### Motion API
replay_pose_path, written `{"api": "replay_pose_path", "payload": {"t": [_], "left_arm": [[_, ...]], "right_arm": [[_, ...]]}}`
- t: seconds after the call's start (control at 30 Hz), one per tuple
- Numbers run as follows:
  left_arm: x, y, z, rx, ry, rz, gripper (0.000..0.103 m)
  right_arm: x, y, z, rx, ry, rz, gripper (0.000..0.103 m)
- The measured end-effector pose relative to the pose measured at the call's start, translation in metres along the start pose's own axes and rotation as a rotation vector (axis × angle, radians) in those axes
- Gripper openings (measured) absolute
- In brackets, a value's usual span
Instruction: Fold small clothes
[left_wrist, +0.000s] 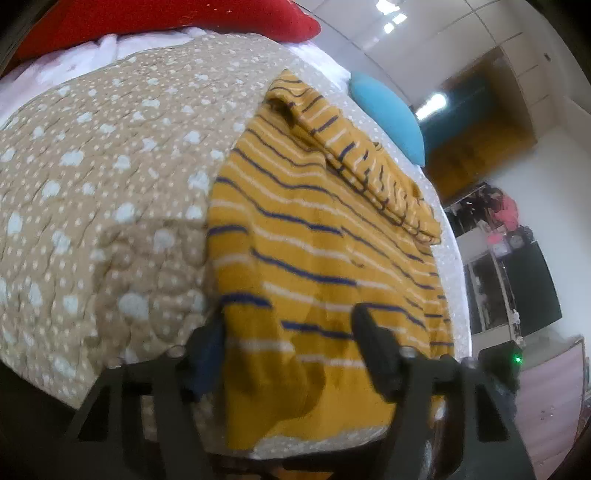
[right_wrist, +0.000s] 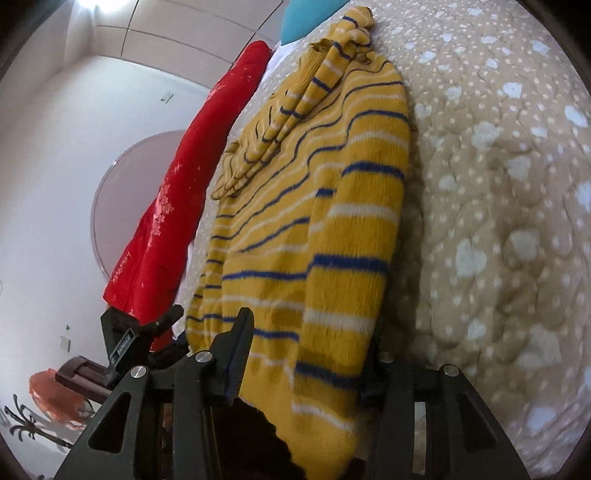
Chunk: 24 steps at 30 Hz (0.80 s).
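Note:
A yellow knit sweater (left_wrist: 314, 258) with blue and white stripes lies on the tan spotted quilt (left_wrist: 92, 192), a sleeve folded across its far part. My left gripper (left_wrist: 291, 354) is open, its jaws wide apart just over the sweater's near hem. In the right wrist view the same sweater (right_wrist: 332, 229) fills the middle. My right gripper (right_wrist: 306, 354) is open around the sweater's near edge, and cloth lies between the fingers (right_wrist: 240, 343). The right finger is mostly hidden by the cloth.
A red pillow (left_wrist: 177, 18) lies at the bed's far end and a blue pillow (left_wrist: 388, 110) beside the sweater. The red pillow (right_wrist: 177, 192) also shows in the right wrist view. The bed's edge drops off to the room floor and dark furniture (left_wrist: 524, 280).

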<state>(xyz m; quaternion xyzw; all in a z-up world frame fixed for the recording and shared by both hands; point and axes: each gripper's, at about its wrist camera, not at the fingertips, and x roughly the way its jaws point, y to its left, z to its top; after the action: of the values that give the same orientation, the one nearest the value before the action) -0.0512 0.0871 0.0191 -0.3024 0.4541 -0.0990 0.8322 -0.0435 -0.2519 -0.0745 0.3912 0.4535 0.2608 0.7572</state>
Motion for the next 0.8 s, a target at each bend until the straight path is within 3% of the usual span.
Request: {"api": "replay_pose_path", "payload": {"t": [0.2, 0.3, 0.43, 0.47, 0.5, 0.53, 0.63, 0.8], "left_arm": [[-0.004, -0.005, -0.015, 0.003, -0.023, 0.051, 0.057], [-0.001, -0.015, -0.018, 0.038, -0.025, 0.079, 0.065], [0.004, -0.02, -0.015, 0.06, -0.012, 0.109, 0.064], [0.003, -0.019, -0.013, 0.054, -0.012, 0.114, 0.044], [0.002, -0.018, -0.011, 0.051, -0.008, 0.117, 0.015], [0.001, -0.016, -0.007, 0.04, 0.007, 0.109, 0.008], [-0.009, -0.005, -0.002, -0.026, 0.014, 0.054, 0.008], [-0.041, -0.008, 0.001, -0.024, -0.027, 0.014, 0.008]], "right_arm": [[0.005, -0.001, -0.01, -0.013, -0.025, -0.01, 0.048], [0.002, 0.0, -0.014, -0.019, -0.042, -0.017, 0.048], [0.004, 0.006, -0.019, -0.044, -0.053, -0.048, 0.046], [0.005, 0.008, -0.019, -0.054, -0.058, -0.073, 0.044], [0.006, 0.009, -0.02, -0.061, -0.063, -0.122, 0.028], [0.004, 0.009, -0.02, -0.064, -0.06, -0.159, 0.015], [-0.002, 0.008, -0.016, -0.041, -0.054, -0.162, 0.012], [-0.031, 0.026, -0.022, -0.083, -0.081, -0.124, 0.008]]}}
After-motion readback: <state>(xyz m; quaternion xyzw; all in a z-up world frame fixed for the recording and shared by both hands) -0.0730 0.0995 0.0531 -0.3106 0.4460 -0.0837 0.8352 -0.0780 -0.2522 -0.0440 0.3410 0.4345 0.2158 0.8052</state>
